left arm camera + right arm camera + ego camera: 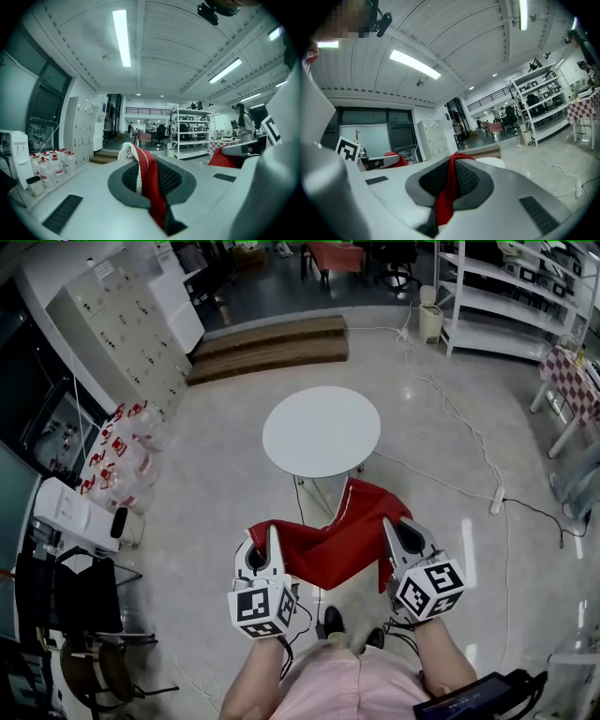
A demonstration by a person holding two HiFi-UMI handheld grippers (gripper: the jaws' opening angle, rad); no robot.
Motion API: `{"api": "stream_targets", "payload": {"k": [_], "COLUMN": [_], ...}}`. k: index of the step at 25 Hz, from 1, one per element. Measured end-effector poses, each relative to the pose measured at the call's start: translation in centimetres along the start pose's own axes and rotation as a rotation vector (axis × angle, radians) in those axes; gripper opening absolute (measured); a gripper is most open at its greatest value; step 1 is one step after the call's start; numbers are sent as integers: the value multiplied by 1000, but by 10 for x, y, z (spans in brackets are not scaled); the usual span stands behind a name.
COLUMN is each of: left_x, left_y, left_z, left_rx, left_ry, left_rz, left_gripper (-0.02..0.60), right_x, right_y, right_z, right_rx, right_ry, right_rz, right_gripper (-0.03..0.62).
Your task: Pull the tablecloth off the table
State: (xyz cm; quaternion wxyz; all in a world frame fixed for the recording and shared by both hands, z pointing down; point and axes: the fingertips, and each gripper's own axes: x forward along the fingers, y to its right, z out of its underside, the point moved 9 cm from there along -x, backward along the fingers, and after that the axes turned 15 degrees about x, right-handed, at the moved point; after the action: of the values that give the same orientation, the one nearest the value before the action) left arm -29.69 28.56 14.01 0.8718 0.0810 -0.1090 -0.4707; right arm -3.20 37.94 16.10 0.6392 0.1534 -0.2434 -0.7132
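– Tablecloth [333, 540]: where is it seen?

– It is seen red and held in the air, just in front of the round white table [321, 430], between the table and the person. One end is clamped in the left tongs [271, 532] and the other in the right tongs [391, 523]. Both pairs are closed tight on the fabric.

– What is hidden or hard to make out?

– The pinched edges are buried between the pads in both gripper views. Only a red fold is seen coming out, with a white mesh strip beside it in the left gripper view. The table's legs are largely covered by its top and by the cloth. A far corner of the cloth rises toward the table's near rim, and whether it touches cannot be told.

– Which way is it laid out?

– Its long axis is run left to right across the head view, from one pair of tongs to the other. The middle is sagged, and the raised corner is pointed toward the table.
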Motion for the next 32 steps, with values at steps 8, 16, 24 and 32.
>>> {"api": "stream_targets", "payload": {"k": [8, 16, 24, 32], "left_x": [-21, -29, -32, -22], "left_y": [13, 22, 27, 23], "left_z": [-8, -16, -13, -7], "left_rx": [12, 19, 18, 18], "left_ry": [11, 30, 52, 56], "left_rz": [-28, -36, -37, -34], "left_gripper": [35, 35, 35, 35], "right_x": [-22, -36, -40, -31], "right_y": [1, -2, -2, 1], "right_z": [-3, -10, -12, -7], "right_rx": [1, -25, -61, -88], "right_ry": [9, 27, 39, 33], "right_rz": [-22, -31, -31, -17], "right_gripper": [31, 31, 31, 31]}}
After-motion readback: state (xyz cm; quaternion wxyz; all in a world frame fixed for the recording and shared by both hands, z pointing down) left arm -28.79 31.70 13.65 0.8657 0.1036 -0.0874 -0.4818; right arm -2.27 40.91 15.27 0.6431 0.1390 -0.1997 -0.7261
